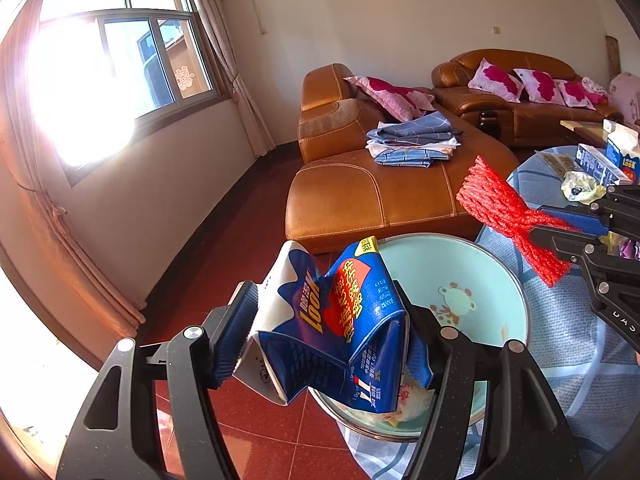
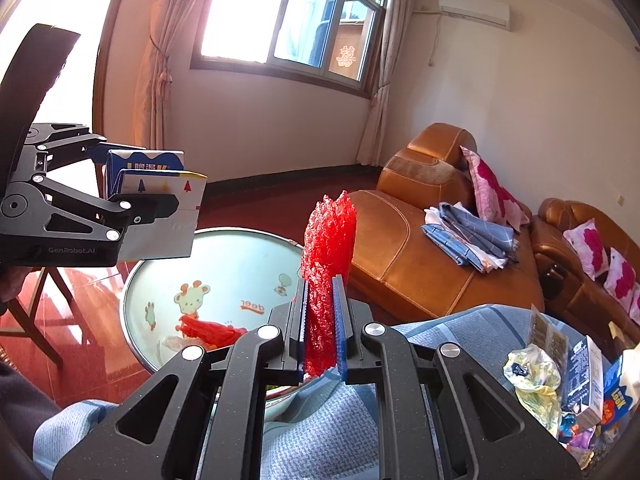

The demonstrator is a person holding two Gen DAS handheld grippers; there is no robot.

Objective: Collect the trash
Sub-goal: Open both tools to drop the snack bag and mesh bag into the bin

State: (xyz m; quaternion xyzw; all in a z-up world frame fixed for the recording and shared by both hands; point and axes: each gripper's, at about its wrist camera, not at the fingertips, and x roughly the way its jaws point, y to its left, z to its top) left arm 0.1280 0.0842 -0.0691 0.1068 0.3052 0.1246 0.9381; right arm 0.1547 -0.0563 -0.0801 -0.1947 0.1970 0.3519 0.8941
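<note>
Left wrist view shows the left gripper (image 1: pixel 328 332) pinching a squashed milk carton (image 1: pixel 332 328) over the near basin (image 1: pixel 472 264), while the right gripper (image 2: pixel 322 332) squeezes red foam net (image 2: pixel 326 276); letting go too early could drop trash on the floor.

On the crushed blue and white carton (image 1: pixel 332 328) that my left gripper (image 1: pixel 328 332) holds, I read the word "LOOK" in yellow letters, and beside it yellow Chinese characters on a red heart, which I cannot read surely. The side of this gripper carries the grey print "GenRobot.AI" (image 2: pixel 72 250). Inside the pale green basin (image 2: pixel 224 264), next to a cartoon giraffe, stands the orange word "deer", seen upside down. Another blue carton (image 1: pixel 624 160) on the desk (image 1: pixel 560 320) also shows "LOOK". The window pane (image 2: pixel 346 56) has a red double-happiness paper sign.
</note>
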